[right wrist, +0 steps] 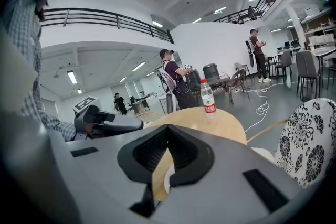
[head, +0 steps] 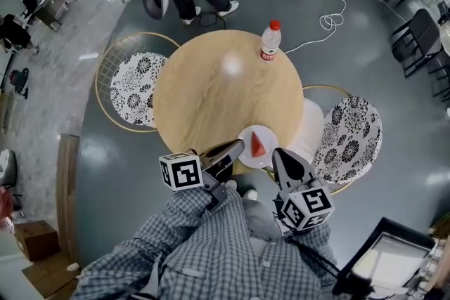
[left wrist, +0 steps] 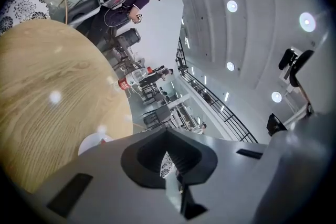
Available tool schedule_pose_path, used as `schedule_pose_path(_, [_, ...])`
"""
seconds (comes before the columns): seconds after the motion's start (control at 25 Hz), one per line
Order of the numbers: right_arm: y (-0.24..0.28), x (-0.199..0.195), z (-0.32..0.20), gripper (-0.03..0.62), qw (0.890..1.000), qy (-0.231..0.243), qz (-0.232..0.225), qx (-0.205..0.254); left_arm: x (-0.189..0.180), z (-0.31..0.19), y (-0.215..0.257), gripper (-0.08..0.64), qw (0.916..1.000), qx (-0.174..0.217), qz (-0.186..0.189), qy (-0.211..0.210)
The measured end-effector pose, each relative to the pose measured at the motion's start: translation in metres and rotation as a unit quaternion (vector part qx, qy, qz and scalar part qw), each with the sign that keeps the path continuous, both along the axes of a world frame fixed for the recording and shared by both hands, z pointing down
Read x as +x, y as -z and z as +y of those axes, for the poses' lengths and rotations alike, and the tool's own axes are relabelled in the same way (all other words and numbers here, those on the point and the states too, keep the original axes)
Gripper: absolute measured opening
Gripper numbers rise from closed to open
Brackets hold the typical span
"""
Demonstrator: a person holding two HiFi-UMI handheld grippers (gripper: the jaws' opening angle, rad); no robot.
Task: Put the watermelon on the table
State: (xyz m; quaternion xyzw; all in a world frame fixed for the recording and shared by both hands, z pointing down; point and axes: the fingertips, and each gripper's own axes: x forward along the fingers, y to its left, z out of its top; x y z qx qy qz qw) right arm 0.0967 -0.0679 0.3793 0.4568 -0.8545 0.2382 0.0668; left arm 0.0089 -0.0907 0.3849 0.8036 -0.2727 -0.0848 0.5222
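- Checked-shirt sleeves (head: 211,249) of the person fill the bottom of the head view, a marker cube on each gripper just above them.
- Left gripper (head: 235,146): fingers clenched together, nothing between them, tip over the near desk edge beside the plate.
- Right gripper (head: 278,153): fingers also clenched, empty, tip at the plate's right side.
- Watermelon (head: 259,145): red wedge lying on a white plate (head: 246,138), on the near edge of the round wooden desk (head: 211,88), between the two gripper tips, held by neither.
- Water bottle (head: 269,40), red cap, upright at the far edge of the desk, well apart from the plate.
- Floral-cushion chair (head: 133,89) left of the desk, a second one (head: 351,140) at the right.
- White cable (head: 330,10) on the floor past the bottle.
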Motion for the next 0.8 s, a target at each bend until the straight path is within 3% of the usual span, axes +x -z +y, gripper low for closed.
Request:
schedule_pose_path(0.32, [0.024, 0.011, -0.009, 0.008, 0.999, -0.024, -0.029, 0.025, 0.008, 0.001, 0.024, 0.006, 0.9985, 0.048, -0.018, -0.021])
schedule_pose_path(0.8, [0.039, 0.009, -0.016, 0.008, 0.998, -0.032, -0.037, 0.039, 0.003, -0.005, 0.051, 0.006, 0.9969, 0.078, 0.011, -0.006])
